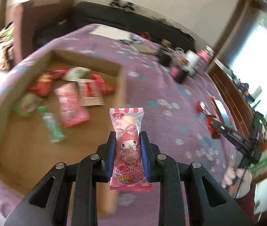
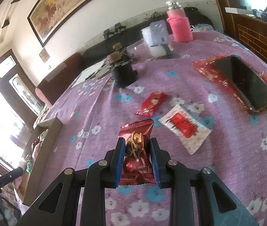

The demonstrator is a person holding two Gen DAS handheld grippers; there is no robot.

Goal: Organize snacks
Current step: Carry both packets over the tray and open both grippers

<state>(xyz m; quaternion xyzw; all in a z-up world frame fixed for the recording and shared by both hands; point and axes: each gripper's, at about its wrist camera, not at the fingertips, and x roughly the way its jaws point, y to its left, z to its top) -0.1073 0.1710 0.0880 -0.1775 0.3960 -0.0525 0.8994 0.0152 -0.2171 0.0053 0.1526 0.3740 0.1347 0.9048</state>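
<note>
Left claw point(image 1: 128, 156) is clamped on the pink My Melody candy point(image 1: 127, 141), packet upright between the blue pads, over the near right part of the cardboard box point(image 1: 122, 86). Best to carry it further left and ahead, past the box wall, then let go low over bare cardboard so it doesn't bounce out. The pile of packets point(image 1: 71, 98) lies ahead-left of the claw; free floor is nearer.

Right claw point(image 2: 137, 160) is clamped on a dark red candy point(image 2: 136, 150), held above the purple flowered worktop point(image 2: 227, 169). Still loose ahead of it: red packet point(image 2: 151, 103), white-and-red sachet point(image 2: 185, 128).

Clutter ahead-right: phone point(image 2: 244, 82) on red wrapping, black jar point(image 2: 124, 71), pink-sleeved bottle point(image 2: 178, 24). The box wall is the main obstacle.
</note>
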